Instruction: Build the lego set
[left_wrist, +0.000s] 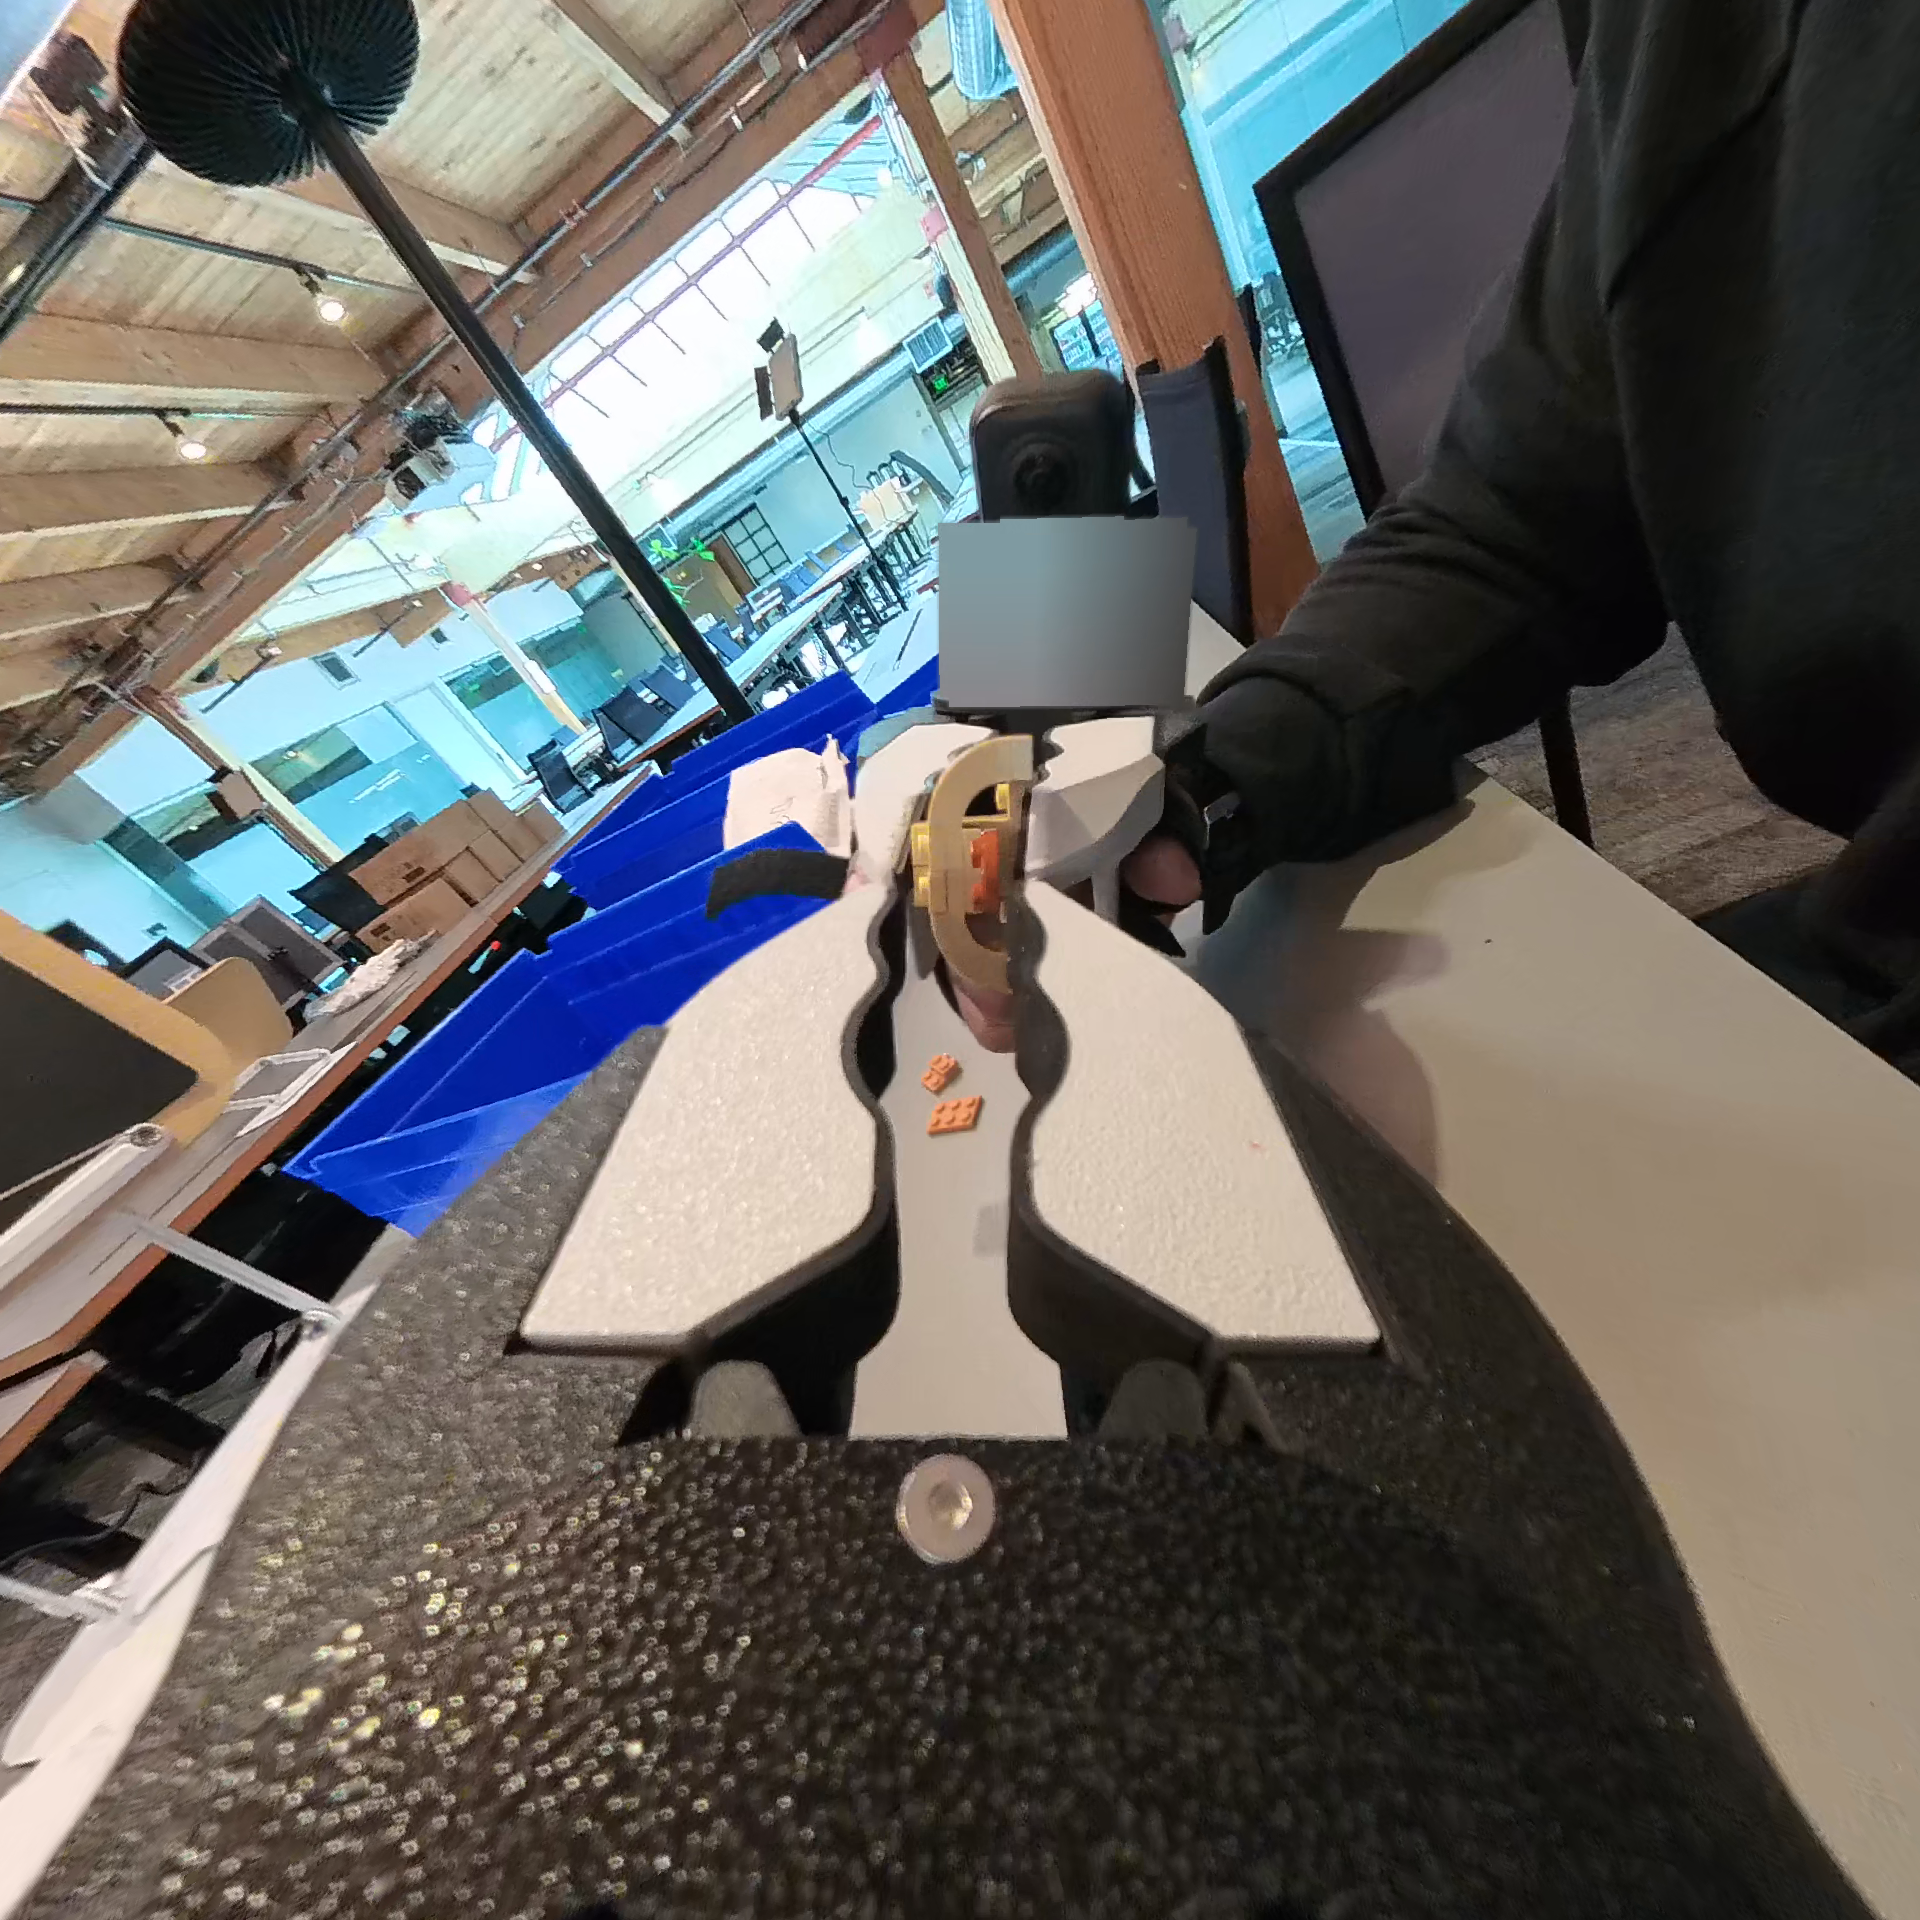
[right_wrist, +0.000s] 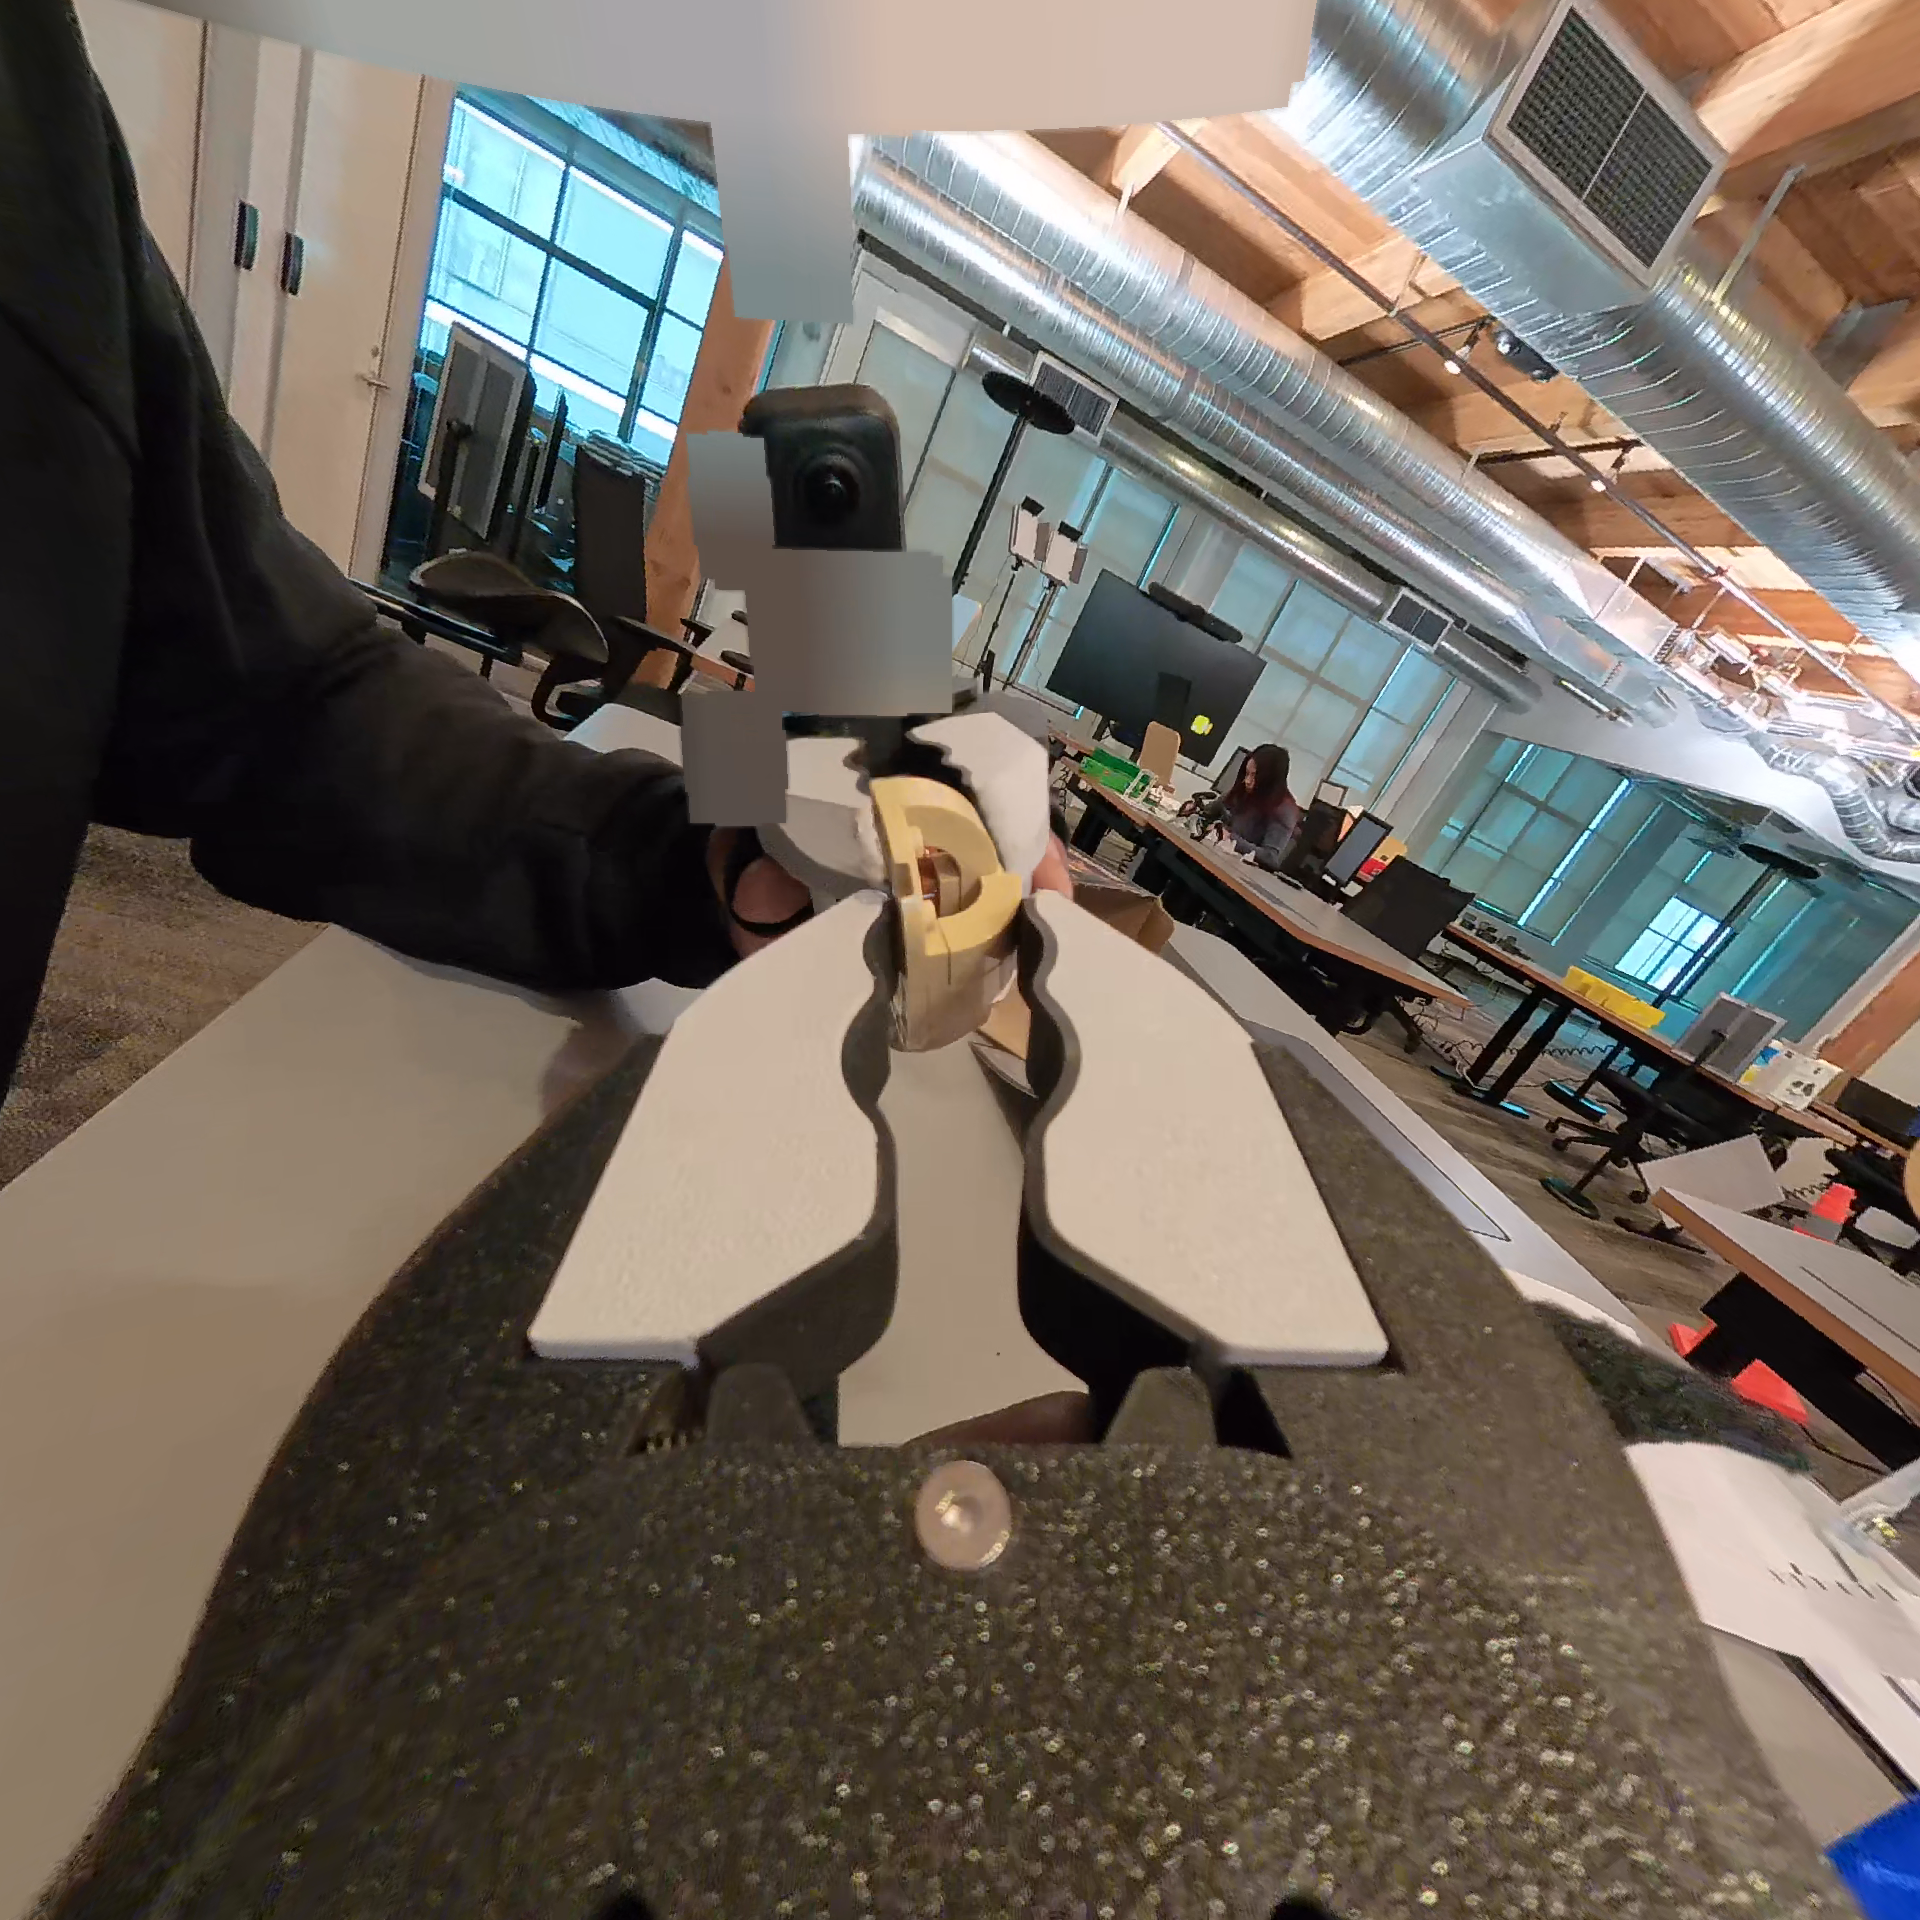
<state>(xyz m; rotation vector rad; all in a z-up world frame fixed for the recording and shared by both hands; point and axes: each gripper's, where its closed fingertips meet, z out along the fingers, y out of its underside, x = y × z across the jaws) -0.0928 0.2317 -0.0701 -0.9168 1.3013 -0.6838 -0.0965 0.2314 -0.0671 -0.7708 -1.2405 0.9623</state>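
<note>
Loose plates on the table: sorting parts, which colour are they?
Orange, both loose plates, clearest in the left wrist view.

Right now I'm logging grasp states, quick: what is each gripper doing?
Left gripper: closed on the tan lego assembly.
Right gripper: closed on the same tan lego assembly, from the opposite end.

A pale grey counter carries the work. Two small orange lego plates lie flat on it, just beside each other but apart, seen in the left wrist view. Blue bins stand in a row along its far side. In the right wrist view white paper sheets lie near its right edge
</note>
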